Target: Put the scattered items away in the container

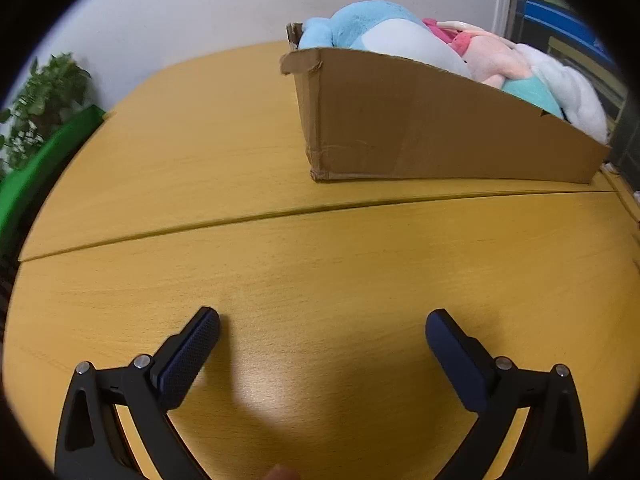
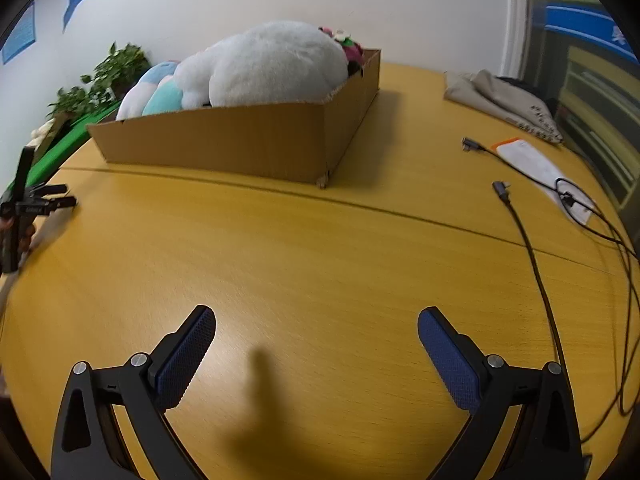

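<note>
A low cardboard box [image 1: 420, 128] stands on the yellow wooden table [image 1: 280, 264]; it also shows in the right wrist view [image 2: 240, 140]. It is full of plush toys: a blue one [image 1: 360, 24], a pink one [image 1: 488, 56] and a large white one [image 2: 272, 64]. My left gripper [image 1: 322, 320] is open and empty over bare table in front of the box. My right gripper [image 2: 316, 316] is open and empty, also over bare table. The left gripper also shows at the left edge of the right wrist view [image 2: 60, 196].
Cables [image 2: 532, 248], a white packet [image 2: 540, 168] and a folded beige cloth [image 2: 500, 96] lie on the right of the table. Potted plants [image 2: 108, 76] and a green surface [image 1: 36, 176] stand at the left by the wall.
</note>
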